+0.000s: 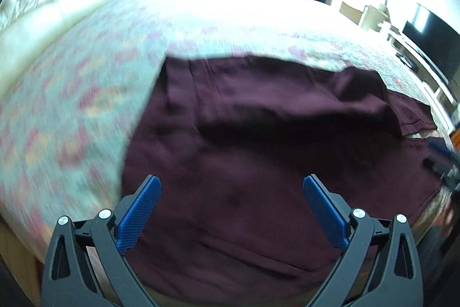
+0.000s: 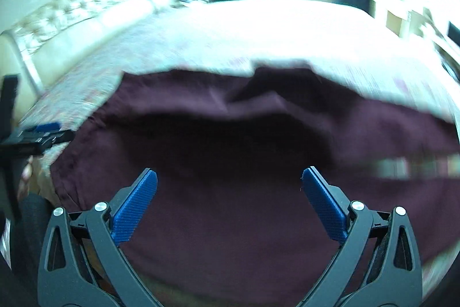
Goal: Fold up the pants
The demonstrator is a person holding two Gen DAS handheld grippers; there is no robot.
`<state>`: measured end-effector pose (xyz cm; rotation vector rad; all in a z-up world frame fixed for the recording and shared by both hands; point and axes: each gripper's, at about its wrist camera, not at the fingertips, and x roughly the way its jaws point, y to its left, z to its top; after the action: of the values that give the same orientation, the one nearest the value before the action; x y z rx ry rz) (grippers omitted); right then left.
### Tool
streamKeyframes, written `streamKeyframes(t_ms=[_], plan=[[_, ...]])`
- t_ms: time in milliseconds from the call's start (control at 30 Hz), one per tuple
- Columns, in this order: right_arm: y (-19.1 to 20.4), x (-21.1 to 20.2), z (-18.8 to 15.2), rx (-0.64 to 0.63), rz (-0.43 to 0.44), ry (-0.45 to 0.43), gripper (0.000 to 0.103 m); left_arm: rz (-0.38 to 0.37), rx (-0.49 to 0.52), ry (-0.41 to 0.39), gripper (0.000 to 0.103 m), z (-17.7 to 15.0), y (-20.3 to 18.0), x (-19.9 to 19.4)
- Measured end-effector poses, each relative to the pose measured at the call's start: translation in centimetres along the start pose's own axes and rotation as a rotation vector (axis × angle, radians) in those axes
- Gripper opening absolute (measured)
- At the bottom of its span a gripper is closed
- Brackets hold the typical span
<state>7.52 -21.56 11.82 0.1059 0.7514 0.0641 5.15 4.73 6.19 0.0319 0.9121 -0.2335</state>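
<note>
maroon pants (image 1: 258, 134) lie spread on the bed (image 1: 72, 105), over its floral cover, partly doubled with a raised fold across the middle. left gripper (image 1: 231, 186) and right gripper (image 2: 229, 177): jaws spread wide, holding nothing, above near edge of cloth. both views motion-blurred.

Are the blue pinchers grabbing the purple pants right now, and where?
No. The left gripper and right gripper are both wide open above the pants, which lie on the bed. Nothing is held.
</note>
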Motion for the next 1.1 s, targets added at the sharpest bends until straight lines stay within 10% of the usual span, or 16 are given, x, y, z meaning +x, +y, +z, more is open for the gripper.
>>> streamKeyframes(t_ms=[267,533,567,600,633,667,700,867,1100], plan=[[-1.6,10.7,11.3,-0.328,0.051,0.121,0.101,-0.115,-0.024,0.138,0.098,10.4,10.5,10.8],[-6.0,21.4,14.0,-0.208,0.226,0.456,0.100,-0.225,0.052,0.236,0.098,14.3,11.8,19.4],[-6.0,21.9,13.9,-0.210,0.251,0.484,0.087,-0.229,0.065,0.227,0.098,14.4,11.7,19.6],[-6.0,22.4,13.7,-0.208,0.270,0.511,0.042,-0.242,0.083,0.216,0.098,14.6,11.5,19.7],[-6.1,23.0,13.5,-0.187,0.290,0.558,0.019,-0.250,0.085,0.217,0.098,14.6,11.5,19.8],[-6.3,23.0,13.5,-0.151,0.316,0.576,0.010,-0.264,0.084,0.223,0.091,14.7,11.4,19.7],[-6.4,22.8,13.5,-0.136,0.324,0.574,0.008,-0.262,0.099,0.220,0.064,14.8,11.2,19.6],[-6.1,19.5,14.8,-0.158,0.262,0.464,0.004,-0.278,0.123,0.263,0.016,15.7,9.9,19.1],[-1.9,8.5,14.8,-0.328,0.070,0.187,0.000,-0.346,0.069,0.100,0.014,16.7,10.6,11.4]])
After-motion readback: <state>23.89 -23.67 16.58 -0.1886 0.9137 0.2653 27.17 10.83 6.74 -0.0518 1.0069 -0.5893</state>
